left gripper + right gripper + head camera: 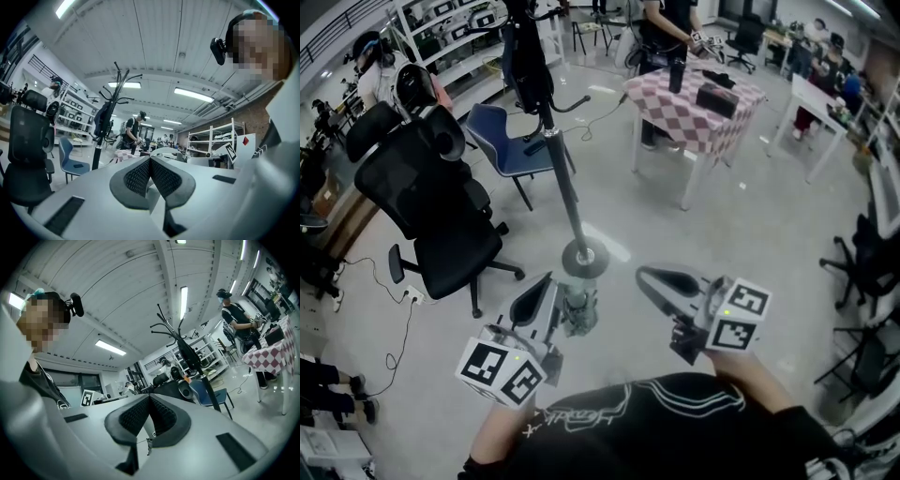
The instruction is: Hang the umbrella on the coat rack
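The coat rack (562, 169) stands on a round base (584, 258) on the grey floor, straight ahead of me. A dark folded umbrella (523, 56) hangs among its upper hooks. It also shows in the left gripper view, umbrella (102, 119), and in the right gripper view, umbrella (187, 350). My left gripper (547, 279) is held low, just left of the base, and my right gripper (643, 274) just right of it. Both point level toward the rack. Left gripper (150, 159) and right gripper (149, 397) have their pads together with nothing between them.
A black office chair (431, 197) and a blue chair (511, 141) stand left of the rack. A table with a checked cloth (694, 103) is behind it to the right, with a person (666, 28) standing at it. A cable (394, 319) lies on the floor at left.
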Tool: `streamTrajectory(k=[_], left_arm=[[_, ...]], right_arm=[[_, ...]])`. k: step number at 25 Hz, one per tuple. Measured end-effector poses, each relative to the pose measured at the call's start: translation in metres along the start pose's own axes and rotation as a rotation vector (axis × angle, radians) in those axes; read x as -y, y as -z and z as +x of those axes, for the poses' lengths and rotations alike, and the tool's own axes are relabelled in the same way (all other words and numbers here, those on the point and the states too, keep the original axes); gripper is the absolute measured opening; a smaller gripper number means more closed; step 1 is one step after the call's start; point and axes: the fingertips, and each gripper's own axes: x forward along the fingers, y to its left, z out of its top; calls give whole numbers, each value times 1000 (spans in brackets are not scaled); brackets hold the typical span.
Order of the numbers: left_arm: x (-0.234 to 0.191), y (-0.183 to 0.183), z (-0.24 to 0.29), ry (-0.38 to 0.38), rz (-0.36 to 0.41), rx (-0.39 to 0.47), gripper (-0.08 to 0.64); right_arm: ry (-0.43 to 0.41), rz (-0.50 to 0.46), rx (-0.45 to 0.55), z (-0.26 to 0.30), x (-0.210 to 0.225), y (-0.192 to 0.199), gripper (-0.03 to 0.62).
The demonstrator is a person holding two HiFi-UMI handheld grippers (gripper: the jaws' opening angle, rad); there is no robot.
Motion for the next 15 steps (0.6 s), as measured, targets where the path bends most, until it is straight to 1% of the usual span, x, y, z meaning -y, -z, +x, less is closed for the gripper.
streamTrajectory(k=[6, 15], left_arm=[[-35, -1, 23, 26, -8, -7, -5], [-70, -10, 43, 31, -9, 15, -5]], right_arm=[[22, -5, -7, 34, 29, -4, 11], [30, -14, 7, 59, 50, -8, 11]])
